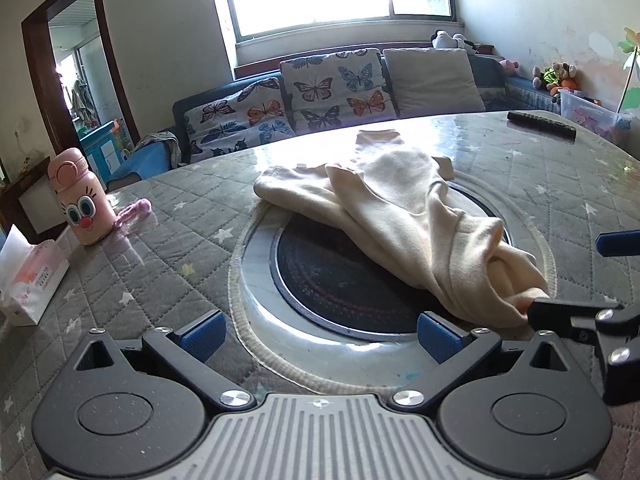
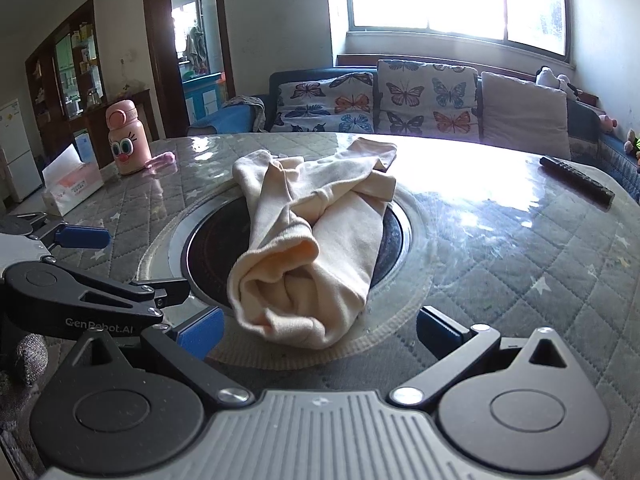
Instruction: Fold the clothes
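A crumpled cream garment (image 1: 400,216) (image 2: 312,240) lies bunched on the table, across a dark round inset plate (image 1: 320,276) (image 2: 208,248). My left gripper (image 1: 320,334) is open above the plate's near rim, its blue pads (image 1: 204,332) empty, with the garment off to its right. In the right wrist view the left gripper (image 2: 132,264) shows at the left edge. My right gripper (image 2: 320,330) is open at the garment's rolled near end, which sits just ahead of its fingertips. In the left wrist view the right gripper (image 1: 600,276) comes in from the right, its lower finger against the cloth.
The table (image 1: 160,248) has a grey quilted star cover under a glossy sheet. A pink cartoon bottle (image 1: 80,196) and a tissue box (image 1: 28,280) stand at the left edge, with a black remote (image 1: 540,124) at the far right. A sofa with butterfly cushions (image 1: 332,88) runs behind.
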Tool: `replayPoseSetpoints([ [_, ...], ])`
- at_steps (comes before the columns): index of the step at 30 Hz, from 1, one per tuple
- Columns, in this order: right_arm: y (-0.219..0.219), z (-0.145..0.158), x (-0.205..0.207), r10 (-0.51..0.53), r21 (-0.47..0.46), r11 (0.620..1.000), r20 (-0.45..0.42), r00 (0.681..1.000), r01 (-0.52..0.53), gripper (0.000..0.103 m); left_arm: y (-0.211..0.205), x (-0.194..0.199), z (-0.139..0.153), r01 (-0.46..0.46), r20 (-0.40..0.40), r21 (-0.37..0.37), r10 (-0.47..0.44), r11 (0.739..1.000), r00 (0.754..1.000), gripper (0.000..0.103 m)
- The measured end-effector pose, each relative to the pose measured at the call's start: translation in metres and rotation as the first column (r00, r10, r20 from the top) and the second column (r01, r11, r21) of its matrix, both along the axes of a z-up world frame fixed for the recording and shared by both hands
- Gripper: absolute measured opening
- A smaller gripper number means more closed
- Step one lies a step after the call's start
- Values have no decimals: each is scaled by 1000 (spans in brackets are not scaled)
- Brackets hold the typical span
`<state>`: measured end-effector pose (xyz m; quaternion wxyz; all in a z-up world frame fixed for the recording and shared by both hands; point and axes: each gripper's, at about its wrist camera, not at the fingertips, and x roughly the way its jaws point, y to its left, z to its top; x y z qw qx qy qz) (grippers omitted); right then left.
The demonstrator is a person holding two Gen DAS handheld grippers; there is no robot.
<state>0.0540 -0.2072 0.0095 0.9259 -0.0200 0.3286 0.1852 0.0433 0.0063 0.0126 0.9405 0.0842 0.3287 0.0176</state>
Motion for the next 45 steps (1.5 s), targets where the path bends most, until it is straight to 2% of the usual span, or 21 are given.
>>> replayPoseSetpoints([
  [7,5,10,25,9,42,999,-7,1000,-8,102,14,9,6,-14,17,1,14,1000,1000,103],
  [13,12,10,62,3,91,996,-40,999,0,90,31,17,7,-38,25,-7,38,999,999,103],
  [22,33,-8,124,-6,108,994,-117,993,19,61,56,21,10,-67,39,-27,68,997,997,101],
  [25,39,-15,135,-5,111,994,-125,992,19,45,62,22,11,-70,44,-34,72,997,996,98],
  [27,42,-17,139,-4,103,995,-121,993,16,29,66,22,13,-71,46,-37,73,997,996,93],
  [30,46,-15,135,6,88,996,-97,995,3,13,72,21,18,-78,59,-44,80,996,995,91],
  [32,47,-9,126,23,90,996,-71,997,-16,10,75,19,23,-84,75,-49,87,995,993,91],
  [36,53,6,101,85,92,992,-2,996,-84,9,80,14,36,-90,115,-53,96,994,989,91],
  [38,63,16,83,131,62,989,51,990,-134,9,82,11,42,-90,135,-50,96,995,986,91],
  [40,73,22,67,187,51,980,89,978,-192,8,83,9,47,-91,150,-47,98,995,984,91],
  [45,99,28,34,343,34,937,102,934,-348,8,86,3,61,-66,172,-53,74,996,982,91],
])
